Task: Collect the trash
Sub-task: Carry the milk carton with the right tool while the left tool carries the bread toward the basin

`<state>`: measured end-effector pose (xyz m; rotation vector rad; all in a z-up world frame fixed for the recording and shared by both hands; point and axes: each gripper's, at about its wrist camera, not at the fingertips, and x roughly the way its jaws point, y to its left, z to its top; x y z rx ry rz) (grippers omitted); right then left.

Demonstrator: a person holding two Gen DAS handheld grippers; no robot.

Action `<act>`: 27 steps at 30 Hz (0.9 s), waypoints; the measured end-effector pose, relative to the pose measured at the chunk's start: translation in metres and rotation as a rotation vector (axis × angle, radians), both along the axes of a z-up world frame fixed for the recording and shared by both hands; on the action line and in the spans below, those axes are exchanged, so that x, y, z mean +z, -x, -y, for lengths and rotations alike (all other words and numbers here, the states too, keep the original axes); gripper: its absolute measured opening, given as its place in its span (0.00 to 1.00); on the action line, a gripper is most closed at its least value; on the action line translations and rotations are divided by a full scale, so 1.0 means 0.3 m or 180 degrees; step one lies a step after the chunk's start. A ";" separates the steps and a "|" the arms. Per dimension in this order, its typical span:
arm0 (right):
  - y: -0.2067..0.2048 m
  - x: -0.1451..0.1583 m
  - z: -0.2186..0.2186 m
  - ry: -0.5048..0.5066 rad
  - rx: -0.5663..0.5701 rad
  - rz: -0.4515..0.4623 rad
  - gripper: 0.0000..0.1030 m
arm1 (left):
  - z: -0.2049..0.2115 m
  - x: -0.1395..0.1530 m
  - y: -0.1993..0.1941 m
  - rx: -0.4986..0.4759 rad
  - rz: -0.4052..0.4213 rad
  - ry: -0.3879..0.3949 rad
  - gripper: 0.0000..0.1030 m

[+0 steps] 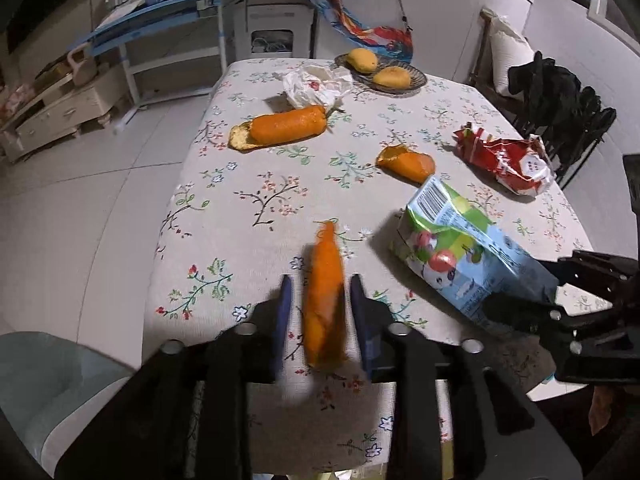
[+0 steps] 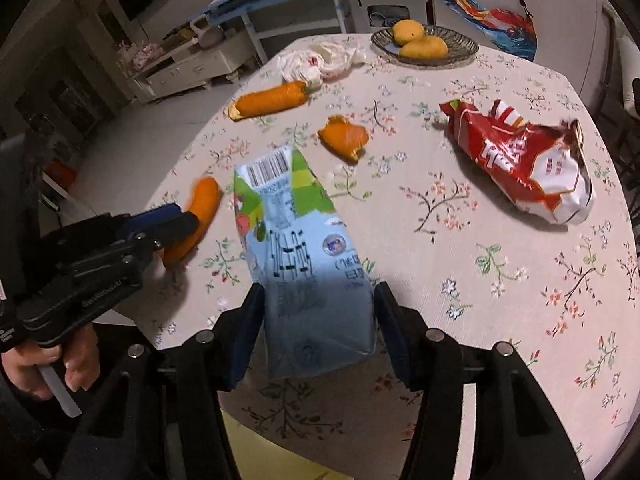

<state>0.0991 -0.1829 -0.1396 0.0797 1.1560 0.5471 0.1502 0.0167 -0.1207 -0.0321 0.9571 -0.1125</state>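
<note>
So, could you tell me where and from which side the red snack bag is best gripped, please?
Probably at the crumpled, twisted end of the red snack bag, the end toward the fruit plate. The bag lies flat on the tablecloth, so come from above with the jaws across that narrow, raised end.

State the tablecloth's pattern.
Tablecloth: pale ground, small flowers on dark branches; clearest in the right wrist view.

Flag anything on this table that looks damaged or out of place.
Orange peel pieces lie loose on the floral tablecloth, a torn red snack bag lies crumpled open, and a crumpled white plastic bag sits beside the fruit plate.
</note>
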 end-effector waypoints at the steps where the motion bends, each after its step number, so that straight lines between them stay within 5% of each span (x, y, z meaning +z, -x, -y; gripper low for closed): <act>1: 0.007 -0.002 0.001 -0.0014 -0.0001 -0.0006 0.55 | -0.001 -0.003 0.000 0.0023 0.0004 -0.0002 0.36; 4: 0.031 -0.004 -0.007 0.0020 0.0019 0.0006 0.54 | -0.001 -0.017 -0.004 0.0043 -0.0007 -0.0003 0.37; 8: 0.049 0.009 0.007 -0.0025 -0.0036 0.0058 0.53 | 0.003 -0.014 -0.002 -0.0017 0.0015 0.0036 0.17; 18: 0.097 0.045 0.144 -0.0855 -0.0588 -0.0081 0.53 | -0.012 0.060 0.070 -0.0027 0.0260 0.0242 0.16; 27: 0.169 0.077 0.167 -0.1098 -0.0732 0.0021 0.53 | 0.013 0.080 0.157 -0.0057 0.0369 0.0218 0.16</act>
